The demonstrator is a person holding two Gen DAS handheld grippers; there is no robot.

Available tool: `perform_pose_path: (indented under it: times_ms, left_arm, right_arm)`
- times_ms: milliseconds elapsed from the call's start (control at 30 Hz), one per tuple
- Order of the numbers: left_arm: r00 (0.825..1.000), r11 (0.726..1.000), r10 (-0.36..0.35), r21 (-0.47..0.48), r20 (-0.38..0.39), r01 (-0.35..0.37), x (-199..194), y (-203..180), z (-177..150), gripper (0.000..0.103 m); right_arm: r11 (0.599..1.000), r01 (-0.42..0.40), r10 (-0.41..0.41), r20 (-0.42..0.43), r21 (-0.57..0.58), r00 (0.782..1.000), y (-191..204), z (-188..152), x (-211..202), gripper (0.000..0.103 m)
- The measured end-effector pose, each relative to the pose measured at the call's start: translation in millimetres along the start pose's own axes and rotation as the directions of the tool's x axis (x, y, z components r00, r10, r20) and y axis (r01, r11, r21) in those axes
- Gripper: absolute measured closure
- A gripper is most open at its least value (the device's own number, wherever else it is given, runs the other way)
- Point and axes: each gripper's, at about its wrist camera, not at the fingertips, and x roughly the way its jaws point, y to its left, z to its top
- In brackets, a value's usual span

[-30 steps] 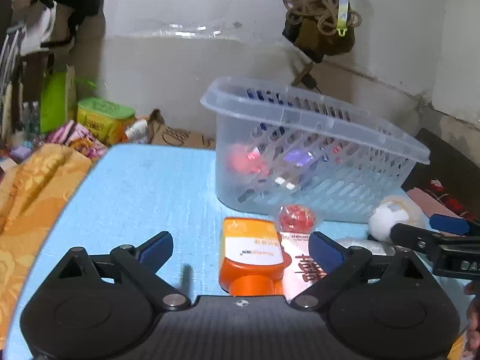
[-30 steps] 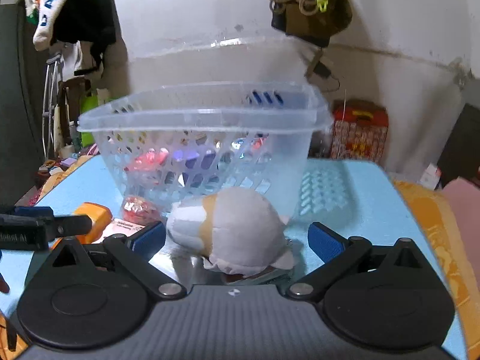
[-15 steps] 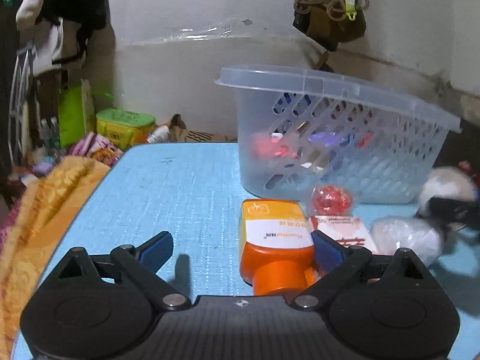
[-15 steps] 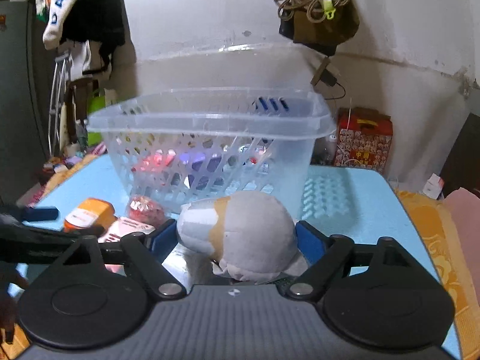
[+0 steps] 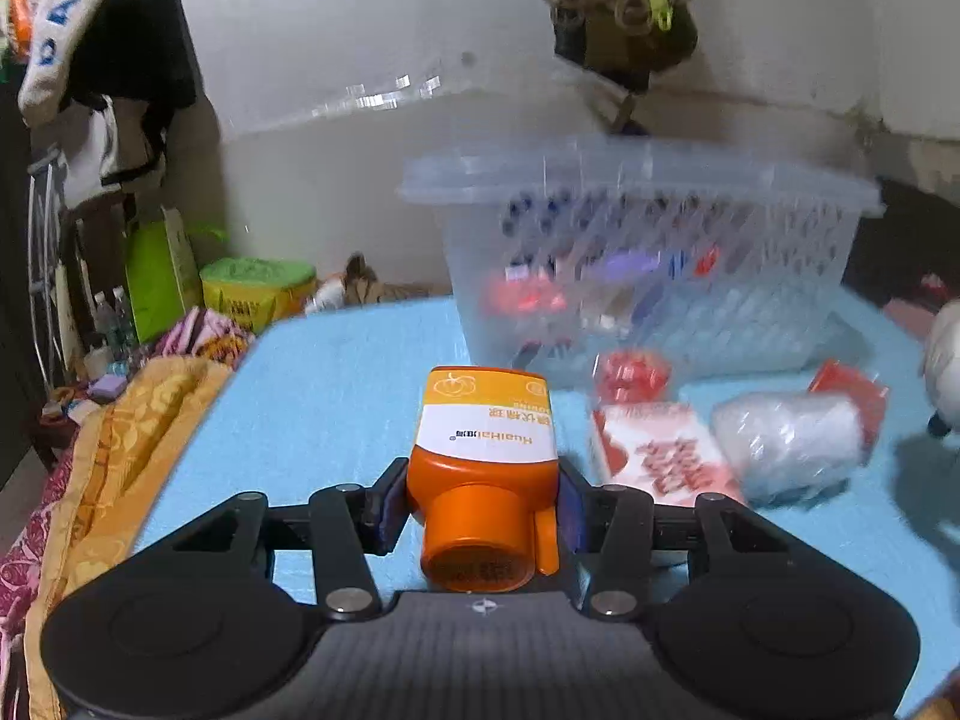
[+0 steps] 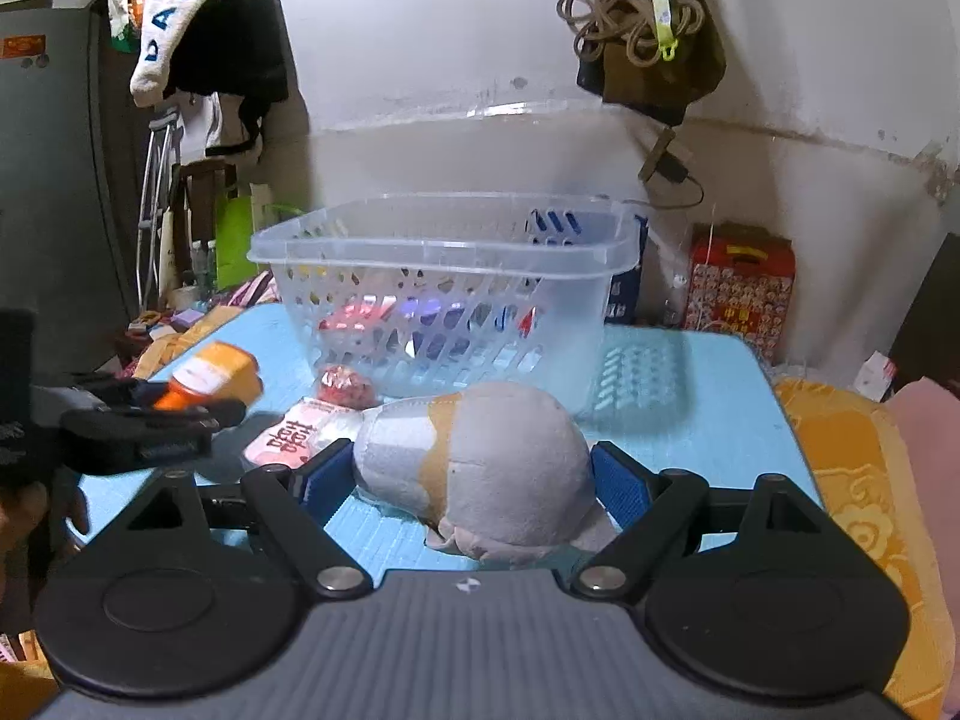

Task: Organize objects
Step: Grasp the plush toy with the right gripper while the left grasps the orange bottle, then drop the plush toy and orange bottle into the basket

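My left gripper (image 5: 480,510) is shut on an orange bottle (image 5: 485,450) with a white label, cap toward the camera, lifted off the blue table (image 5: 336,384). The bottle also shows in the right wrist view (image 6: 207,375). My right gripper (image 6: 474,480) is shut on a grey and tan plush toy (image 6: 480,468), held above the table. A clear plastic basket (image 5: 648,264) holding several small items stands behind, and it also shows in the right wrist view (image 6: 444,294).
On the table lie a red and white packet (image 5: 654,456), a red wrapped candy (image 5: 630,372) and a clear wrapped bundle (image 5: 792,438). An orange cloth (image 5: 120,450) hangs off the left edge. A red box (image 6: 741,288) stands at the back right.
My left gripper has closed on the orange bottle and lifted it. My right gripper has closed on the plush toy and raised it.
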Motion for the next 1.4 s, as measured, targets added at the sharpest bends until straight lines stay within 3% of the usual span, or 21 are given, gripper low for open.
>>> perform_pose_path:
  times_ms: [233,433,1400]
  left_arm:
    - [0.992,0.997,-0.072,-0.029,0.104,0.075,-51,-10,12,0.051]
    - [0.98,0.989,-0.145,-0.021,0.138,0.149,-67,-27,18,0.051]
    - [0.954,0.961,-0.266,-0.039,0.138,0.274,-55,-33,28,0.051]
  right_arm:
    - [1.0,0.001,0.0,0.029,-0.016,1.0,4,2,-5,0.016]
    - [1.0,0.0,0.0,0.022,-0.01,1.0,1,0,-2,0.016]
    - [0.995,-0.061,0.054,0.074,0.085,0.996,-30,0,-16,0.016]
